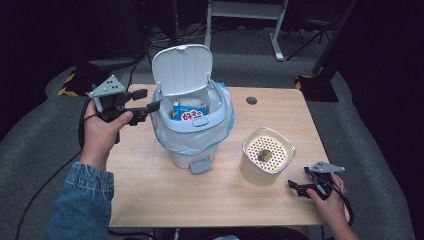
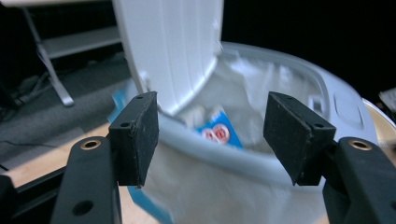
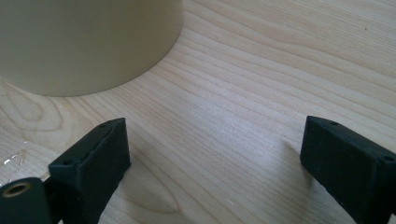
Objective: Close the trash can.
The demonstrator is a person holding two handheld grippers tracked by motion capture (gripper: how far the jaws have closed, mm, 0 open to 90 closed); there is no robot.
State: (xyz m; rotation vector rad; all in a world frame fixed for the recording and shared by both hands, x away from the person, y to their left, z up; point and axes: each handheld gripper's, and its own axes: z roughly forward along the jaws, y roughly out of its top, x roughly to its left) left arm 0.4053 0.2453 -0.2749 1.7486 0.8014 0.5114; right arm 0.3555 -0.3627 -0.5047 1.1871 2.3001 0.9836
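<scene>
The bin stands on the table with its lid tipped up and a blue packet lying inside on the liner. The left gripper hangs beside the bin's rim on the left of the high view, jaws spread and nothing between them; in the left gripper view the lid stands just beyond the left pad and the packet shows in the gap beyond the pads. The right gripper rests low at the near right edge of the table, jaws also apart and empty, with the cream canister just beside it; something small and dark lies on the canister's perforated top, too small to name. The likeliest slip here is at the lid: it stands close to the left pad, so a sideways drift of that hand could knock it shut or push the light bin across the wood. The liner bulges loosely over the rim, and a jaw reaching in for the packet could snag it and drag the bag up. On the other side, a careless lift of the right gripper could clip the canister and tip off what sits on top.
</scene>
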